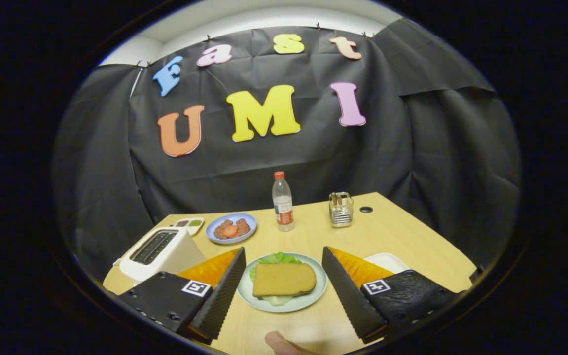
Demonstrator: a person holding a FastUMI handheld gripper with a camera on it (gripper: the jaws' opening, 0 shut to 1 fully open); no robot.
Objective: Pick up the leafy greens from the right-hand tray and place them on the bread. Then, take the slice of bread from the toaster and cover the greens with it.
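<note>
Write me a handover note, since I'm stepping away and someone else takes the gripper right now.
Gripper: open, holding nothing, its fingers either side of the pale green round plate.
On that plate a brown bread slice lies over green leafy lettuce.
White toaster: slots look empty.
White tray lies beyond the right finger.
Done: greens placed and covered.
Left: apparently nothing; just back away.

I count one toaster (160,251), one bottle (283,202), one wire holder (341,209) and one small sauce dish (189,224) on the table. There are two round plates: the near one (313,296) carrying one bread slice (284,279) over one bunch of greens (278,258), and the far blue one (215,235). My two fingers (225,291) stand apart, and one white tray (387,261) sits to the right.
</note>
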